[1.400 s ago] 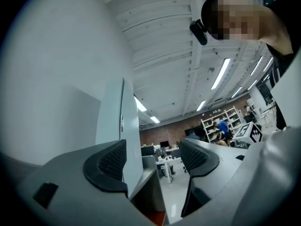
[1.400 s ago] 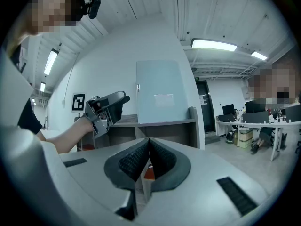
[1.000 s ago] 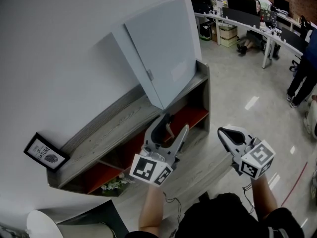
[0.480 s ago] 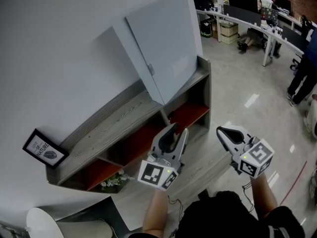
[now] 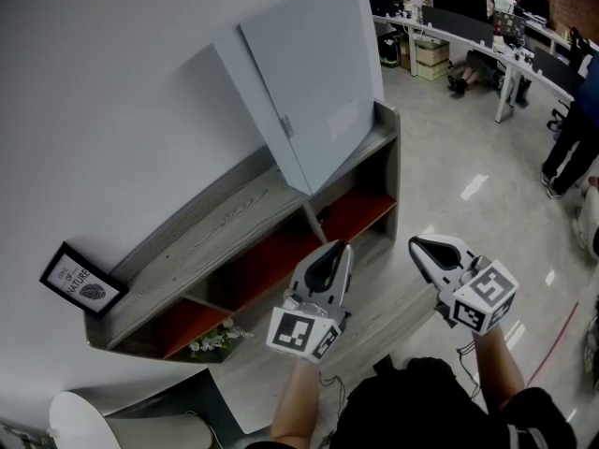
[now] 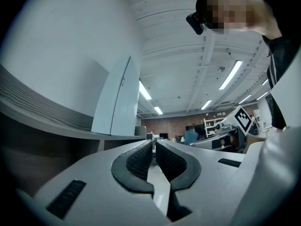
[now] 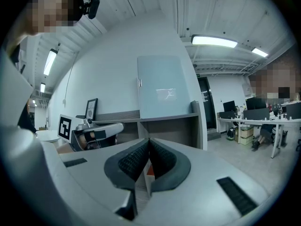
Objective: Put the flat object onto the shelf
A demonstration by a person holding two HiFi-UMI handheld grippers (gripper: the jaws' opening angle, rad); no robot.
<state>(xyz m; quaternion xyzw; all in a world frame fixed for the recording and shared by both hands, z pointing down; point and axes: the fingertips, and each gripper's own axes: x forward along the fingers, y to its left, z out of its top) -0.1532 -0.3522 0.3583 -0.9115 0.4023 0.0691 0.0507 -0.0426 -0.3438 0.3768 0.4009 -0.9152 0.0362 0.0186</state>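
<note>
- Up on top of the shelf (image 5: pixel 215 224), the flat panel (image 5: pixel 314 82) stands on edge against the wall (image 5: pixel 103 101).
- Left gripper (image 5: pixel 331 253) jaws have just been closing, basically together now, nothing between them.
- Right gripper (image 5: pixel 417 245) is pinched closed, empty too.

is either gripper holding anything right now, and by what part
Nothing is held. The left gripper has just been closing, with nothing between its jaws; the right gripper is shut and empty.
</note>
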